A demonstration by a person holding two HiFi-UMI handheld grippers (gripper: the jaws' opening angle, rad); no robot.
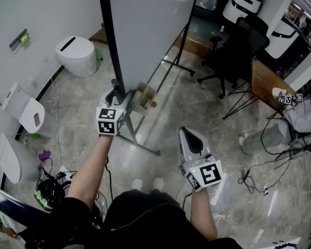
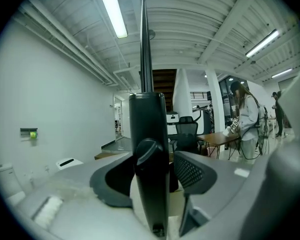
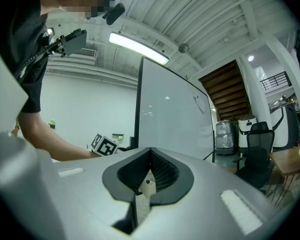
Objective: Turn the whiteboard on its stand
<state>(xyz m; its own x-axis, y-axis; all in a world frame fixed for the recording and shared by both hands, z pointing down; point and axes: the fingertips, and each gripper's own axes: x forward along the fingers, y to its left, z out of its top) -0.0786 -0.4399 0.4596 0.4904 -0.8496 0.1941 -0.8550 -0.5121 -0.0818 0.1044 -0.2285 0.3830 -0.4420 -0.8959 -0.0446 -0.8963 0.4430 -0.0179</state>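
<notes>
The whiteboard (image 1: 145, 25) stands on its stand, its black side frame (image 1: 110, 40) running down to my left gripper (image 1: 119, 95). In the left gripper view the black frame post (image 2: 147, 124) with a knob (image 2: 146, 151) stands between the jaws of my left gripper (image 2: 152, 169). A narrow gap shows beside the right pad (image 2: 192, 171), so the jaws are open around the post. My right gripper (image 1: 191, 134) hangs lower right, away from the board, shut and empty. From the right gripper (image 3: 150, 151) I see the board's white face (image 3: 170, 114).
The stand's metal legs (image 1: 140, 141) spread across the floor below the board. White toilets (image 1: 76, 55) line the left wall. A black office chair (image 1: 233, 56) and a wooden table (image 1: 267, 82) stand at the right, a person (image 1: 300, 118) beside them. Cables (image 1: 269, 160) lie on the floor.
</notes>
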